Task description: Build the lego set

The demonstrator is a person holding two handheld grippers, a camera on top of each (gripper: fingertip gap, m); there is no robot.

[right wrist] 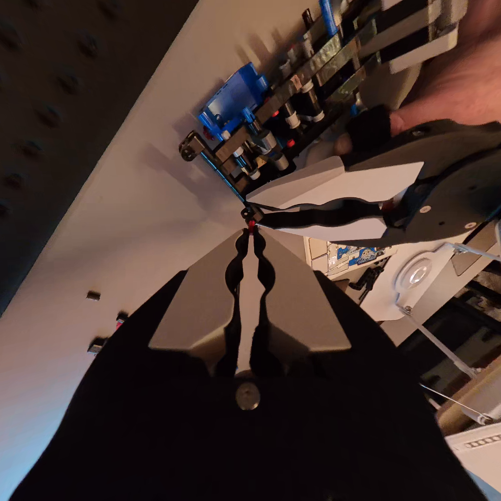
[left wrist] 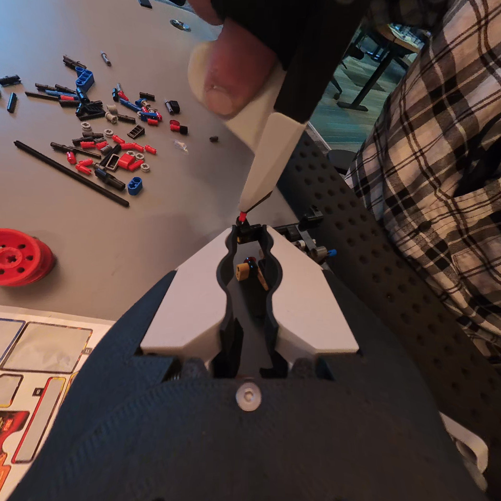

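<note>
Red pin, 1 only, is pinched in the right hand-held gripper tips, entering 1 small black connector clamped by the left hand-held gripper above the bench. Risk: slight misalignment could cock the pin or twist the connector loose. Also 1 red wheel; loose parts uncountable.

Matt grey table; glossy plastic red wheel; checked cloth sleeve.
</note>
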